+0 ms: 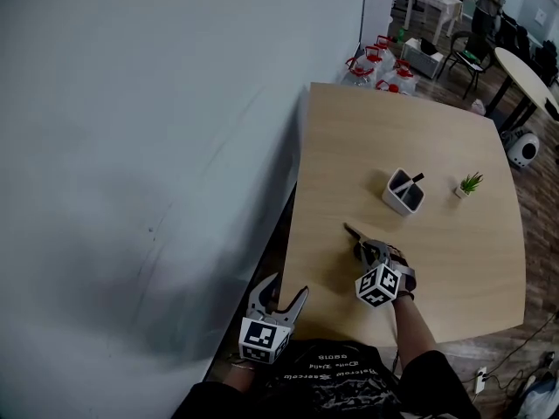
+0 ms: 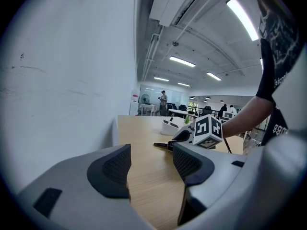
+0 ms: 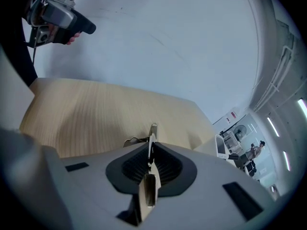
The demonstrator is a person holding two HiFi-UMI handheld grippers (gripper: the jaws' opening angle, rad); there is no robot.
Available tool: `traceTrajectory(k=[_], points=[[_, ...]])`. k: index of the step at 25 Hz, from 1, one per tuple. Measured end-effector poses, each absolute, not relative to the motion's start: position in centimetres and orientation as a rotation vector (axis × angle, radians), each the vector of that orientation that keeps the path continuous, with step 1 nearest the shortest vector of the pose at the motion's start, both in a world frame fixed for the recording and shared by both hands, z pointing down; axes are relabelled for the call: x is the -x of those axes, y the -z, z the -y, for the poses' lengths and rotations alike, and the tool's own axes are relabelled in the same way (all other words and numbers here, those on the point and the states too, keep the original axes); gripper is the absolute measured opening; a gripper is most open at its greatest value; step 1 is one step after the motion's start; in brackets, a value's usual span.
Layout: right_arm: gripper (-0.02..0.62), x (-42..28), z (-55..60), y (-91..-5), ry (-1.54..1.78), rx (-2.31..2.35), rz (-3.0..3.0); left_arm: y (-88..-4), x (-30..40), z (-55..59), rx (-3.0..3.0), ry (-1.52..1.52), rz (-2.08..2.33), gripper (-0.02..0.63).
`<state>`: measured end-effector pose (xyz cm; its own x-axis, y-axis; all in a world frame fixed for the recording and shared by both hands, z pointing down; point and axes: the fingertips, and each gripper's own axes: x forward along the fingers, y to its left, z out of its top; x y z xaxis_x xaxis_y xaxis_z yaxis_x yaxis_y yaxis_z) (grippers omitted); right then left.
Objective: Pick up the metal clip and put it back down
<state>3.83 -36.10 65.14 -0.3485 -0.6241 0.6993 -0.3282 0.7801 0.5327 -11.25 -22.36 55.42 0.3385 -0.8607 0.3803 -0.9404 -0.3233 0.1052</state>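
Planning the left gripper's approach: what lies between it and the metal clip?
Only bare tabletop between left gripper and metal clip, seen in the left gripper view.

The metal clip (image 1: 353,232) sits on the table (image 1: 445,269), in the right gripper (image 1: 362,250). Ahead of that gripper stands 1 holder (image 1: 403,192), with a plant (image 1: 470,184) to the holder's right. The left gripper (image 1: 284,291) is behind-left.

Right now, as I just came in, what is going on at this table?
A person holds a gripper in each hand. The right claw is shut on the metal clip, low over the wooden table; I cannot tell whether it is lifted yet. The left claw is open and empty, beside the table's near corner.
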Motion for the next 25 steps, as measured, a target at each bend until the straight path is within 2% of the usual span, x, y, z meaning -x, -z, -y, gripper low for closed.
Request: traceTrajectory(k=[9,25], points=[[0.015,-3.8,35.9,-62.9,0.308,-0.768,2.028,-54.9,11.1,22.4,-2.313,-0.351,1.606,0.265],[0.015,-5.5,29.3,-51.0,0.178,-1.102,2.261,-52.9,8.2,21.7,-2.432,-0.265,1.505,0.265]])
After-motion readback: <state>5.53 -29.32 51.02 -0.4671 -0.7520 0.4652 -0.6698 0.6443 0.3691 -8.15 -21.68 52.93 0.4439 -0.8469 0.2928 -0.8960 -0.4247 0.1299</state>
